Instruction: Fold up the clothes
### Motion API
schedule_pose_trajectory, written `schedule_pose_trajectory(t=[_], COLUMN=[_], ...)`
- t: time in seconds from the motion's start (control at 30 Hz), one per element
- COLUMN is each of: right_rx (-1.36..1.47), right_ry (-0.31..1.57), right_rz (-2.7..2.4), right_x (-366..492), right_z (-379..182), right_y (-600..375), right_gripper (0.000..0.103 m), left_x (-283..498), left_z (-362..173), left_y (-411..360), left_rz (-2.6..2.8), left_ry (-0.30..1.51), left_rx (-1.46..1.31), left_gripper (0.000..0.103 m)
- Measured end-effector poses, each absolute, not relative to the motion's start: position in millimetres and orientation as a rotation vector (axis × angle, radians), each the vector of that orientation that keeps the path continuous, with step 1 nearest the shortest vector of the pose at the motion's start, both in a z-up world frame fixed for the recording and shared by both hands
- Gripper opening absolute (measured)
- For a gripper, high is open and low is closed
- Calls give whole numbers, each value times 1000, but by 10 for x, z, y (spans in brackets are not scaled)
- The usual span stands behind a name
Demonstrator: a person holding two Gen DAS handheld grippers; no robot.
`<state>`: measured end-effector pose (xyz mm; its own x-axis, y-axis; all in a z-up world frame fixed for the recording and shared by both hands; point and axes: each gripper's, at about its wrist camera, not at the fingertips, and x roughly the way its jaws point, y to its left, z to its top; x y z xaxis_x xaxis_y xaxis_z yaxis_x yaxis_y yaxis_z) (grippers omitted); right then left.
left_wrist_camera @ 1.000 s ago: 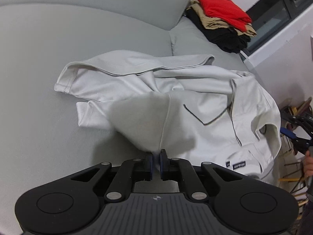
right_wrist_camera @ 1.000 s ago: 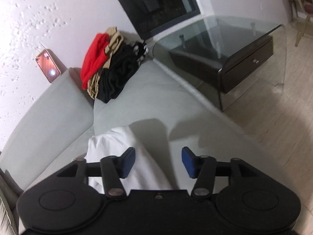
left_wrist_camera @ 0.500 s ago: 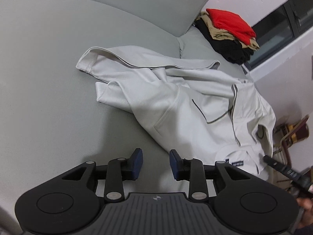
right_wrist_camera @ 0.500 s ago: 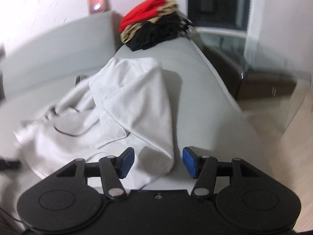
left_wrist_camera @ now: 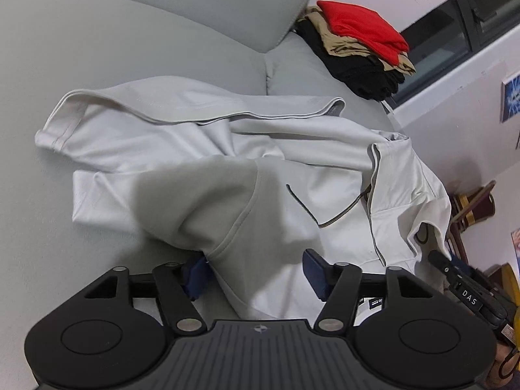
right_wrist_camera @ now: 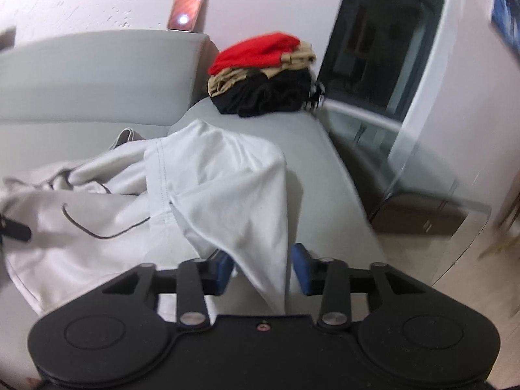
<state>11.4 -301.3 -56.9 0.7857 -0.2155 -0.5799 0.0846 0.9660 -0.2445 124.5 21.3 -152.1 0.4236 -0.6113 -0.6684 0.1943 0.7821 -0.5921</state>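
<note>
A pale grey garment [left_wrist_camera: 292, 169] lies crumpled on the grey sofa [left_wrist_camera: 81, 48]. One sleeve stretches to the left, and a dark drawstring curls across the garment's middle. My left gripper [left_wrist_camera: 255, 274] sits at its near edge. Its jaws are opening, with a raised fold of cloth between them that the pads do not pinch. My right gripper [right_wrist_camera: 261, 268] is at the garment's [right_wrist_camera: 221, 188] other end. Its jaws are closing around a hanging white fold and do not clamp it. In the left wrist view the right gripper [left_wrist_camera: 455, 276] shows at the right edge.
A pile of folded clothes [left_wrist_camera: 357, 42], red on tan on black, sits at the sofa's far end [right_wrist_camera: 266, 74]. A phone [right_wrist_camera: 187, 8] leans on the sofa back. A glass side table [right_wrist_camera: 422, 201] stands beside the sofa, with a window behind it.
The left gripper let go of the fold it pinched, backed off, then came forward with wider jaws around the cloth. The right gripper rolled level and narrowed its jaws around a fold.
</note>
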Motion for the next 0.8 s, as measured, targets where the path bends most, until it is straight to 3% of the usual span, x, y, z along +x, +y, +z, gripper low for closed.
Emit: schedule_pose_trajectory(t=[0.07, 0.13, 0.17, 0.27, 0.43, 0.63, 0.8], right_rx=[-249, -261, -196, 22, 936, 1141, 1175], right_ry=[613, 614, 639, 717, 817, 669, 287], right_rz=[-184, -201, -215, -258, -90, 105, 273], right_x=[96, 122, 141, 200, 138, 365, 229], right_z=[-551, -536, -510, -423, -388, 306, 1362], right_y=[-2960, -2939, -2999, -3199, -3993, -3953, -3955], right_gripper=[19, 2, 2, 2, 2, 2, 2], left_x=[1274, 1307, 1320, 1265, 1156, 1158, 753], left_z=[-1530, -1537, -1532, -1406, -914, 360, 1713], left_y=[219, 216, 203, 106, 230, 783, 1494], left_rz=[-513, -488, -479, -463, -482, -444, -414], left_ry=[1021, 1031, 1037, 1010, 938, 750, 436], left_rx=[-456, -444, -434, -340, -358, -435, -566], left_gripper=[35, 7, 3, 2, 2, 2, 2])
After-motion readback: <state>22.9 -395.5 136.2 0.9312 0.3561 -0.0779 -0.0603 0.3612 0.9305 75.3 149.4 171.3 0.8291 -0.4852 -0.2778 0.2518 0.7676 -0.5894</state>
